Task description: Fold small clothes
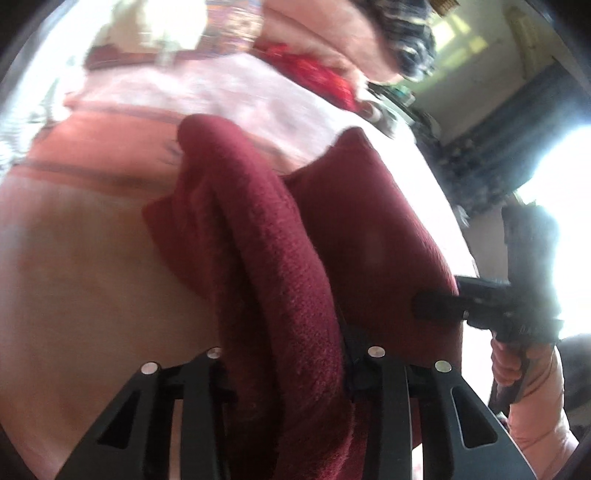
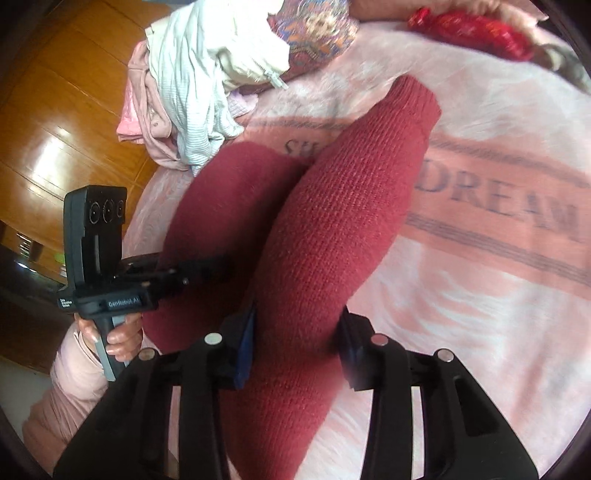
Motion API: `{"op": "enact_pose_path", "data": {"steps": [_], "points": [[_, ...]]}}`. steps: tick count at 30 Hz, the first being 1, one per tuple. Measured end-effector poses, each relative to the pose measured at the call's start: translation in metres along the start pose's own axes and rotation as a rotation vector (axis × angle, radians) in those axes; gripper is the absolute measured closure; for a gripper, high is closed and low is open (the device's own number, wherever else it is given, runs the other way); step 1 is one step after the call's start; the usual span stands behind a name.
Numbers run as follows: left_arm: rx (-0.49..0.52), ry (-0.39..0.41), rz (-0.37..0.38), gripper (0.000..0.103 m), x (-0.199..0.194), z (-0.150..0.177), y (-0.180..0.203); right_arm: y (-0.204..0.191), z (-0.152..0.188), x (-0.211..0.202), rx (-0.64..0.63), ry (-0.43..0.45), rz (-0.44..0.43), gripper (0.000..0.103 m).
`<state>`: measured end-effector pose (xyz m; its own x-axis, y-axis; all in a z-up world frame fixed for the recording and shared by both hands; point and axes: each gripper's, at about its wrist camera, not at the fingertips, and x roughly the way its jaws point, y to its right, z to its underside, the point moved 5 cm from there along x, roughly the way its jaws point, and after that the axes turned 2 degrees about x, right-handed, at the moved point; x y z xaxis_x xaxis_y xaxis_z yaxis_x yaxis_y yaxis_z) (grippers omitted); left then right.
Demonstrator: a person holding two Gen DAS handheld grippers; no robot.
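Observation:
A dark red knitted garment (image 1: 280,236) is held up above a pink blanket (image 1: 74,258). My left gripper (image 1: 291,354) is shut on a thick fold of it, which hangs between the fingers. In the right wrist view the same red garment (image 2: 332,221) runs between the fingers of my right gripper (image 2: 295,332), which is shut on it. The right gripper (image 1: 439,306) also shows in the left wrist view, its fingers clamped on the garment's right edge. The left gripper (image 2: 214,266) shows in the right wrist view, gripping the other red part.
A heap of white and pink small clothes (image 2: 199,85) lies at the blanket's far left edge. A red patterned cloth (image 2: 476,29) lies at the far right. The pink blanket (image 2: 480,258) bears the word DREAM. A wooden floor (image 2: 55,129) lies beyond the bed.

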<state>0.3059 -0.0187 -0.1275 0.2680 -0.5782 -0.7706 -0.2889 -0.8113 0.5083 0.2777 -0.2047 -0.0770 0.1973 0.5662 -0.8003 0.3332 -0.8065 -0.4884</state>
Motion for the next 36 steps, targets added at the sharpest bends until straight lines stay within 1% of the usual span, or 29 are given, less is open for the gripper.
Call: {"op": "enact_pose_path", "data": {"steps": [3,5,8,11,13,14,15,16,18,19,20,21,22,24,25,27,28,30,31,33,35,36], "points": [[0.035,0.006,0.039,0.067,0.013,0.004,0.039,0.021,0.017,-0.024,0.008,0.012,0.026,0.066],[0.073,0.017,0.044,0.067,0.022,0.008,0.056,0.041,0.030,-0.039,0.032,0.026,0.041,0.066],[0.086,0.013,0.054,0.067,0.044,0.016,0.077,0.073,0.047,-0.049,0.083,0.046,0.046,0.066],[0.102,-0.009,0.013,0.066,0.069,0.026,0.085,0.109,0.065,-0.041,0.151,0.035,0.050,0.066],[0.131,-0.015,-0.022,0.061,0.079,0.033,0.086,0.126,0.075,-0.031,0.187,0.025,0.039,0.065],[0.146,-0.010,-0.036,0.054,0.080,0.035,0.085,0.131,0.078,-0.028,0.196,0.029,0.029,0.065],[0.154,-0.008,-0.048,0.047,0.080,0.036,0.082,0.134,0.081,-0.027,0.203,0.038,0.016,0.064],[0.151,-0.007,-0.057,0.043,0.082,0.037,0.077,0.135,0.083,-0.027,0.211,0.043,0.010,0.062],[0.126,-0.011,-0.068,0.027,0.086,0.039,0.069,0.137,0.086,-0.027,0.217,0.046,0.012,0.059],[0.103,-0.013,-0.076,0.022,0.088,0.039,0.062,0.135,0.086,-0.028,0.217,0.053,0.011,0.054],[0.078,-0.015,-0.066,0.020,0.089,0.038,0.058,0.134,0.087,-0.029,0.222,0.053,0.005,0.052],[0.057,-0.021,-0.047,0.020,0.089,0.036,0.055,0.133,0.090,-0.032,0.235,0.050,-0.006,0.048],[0.046,-0.021,-0.042,0.020,0.086,0.038,0.053,0.131,0.093,-0.036,0.239,0.052,-0.009,0.047],[0.042,-0.008,-0.049,0.020,0.075,0.043,0.052,0.126,0.103,-0.044,0.234,0.055,-0.015,0.042],[0.048,0.011,-0.066,0.021,0.067,0.046,0.053,0.124,0.112,-0.049,0.231,0.051,-0.029,0.040],[0.068,0.047,-0.106,0.021,0.053,0.057,0.057,0.122,0.128,-0.053,0.235,0.035,-0.056,0.039],[0.075,0.058,-0.131,0.021,0.045,0.070,0.059,0.120,0.139,-0.055,0.234,0.027,-0.068,0.039],[0.062,0.072,-0.156,0.018,0.036,0.085,0.062,0.117,0.156,-0.056,0.220,0.020,-0.060,0.039],[0.056,0.076,-0.163,0.016,0.034,0.089,0.065,0.117,0.161,-0.056,0.214,0.018,-0.054,0.038],[0.050,0.085,-0.189,0.011,0.033,0.098,0.068,0.117,0.171,-0.053,0.215,0.013,-0.051,0.038],[0.048,0.082,-0.206,0.010,0.036,0.106,0.069,0.122,0.179,-0.048,0.232,0.014,-0.060,0.039],[0.050,0.070,-0.216,0.010,0.042,0.107,0.071,0.124,0.181,-0.047,0.238,0.022,-0.065,0.044]]}}
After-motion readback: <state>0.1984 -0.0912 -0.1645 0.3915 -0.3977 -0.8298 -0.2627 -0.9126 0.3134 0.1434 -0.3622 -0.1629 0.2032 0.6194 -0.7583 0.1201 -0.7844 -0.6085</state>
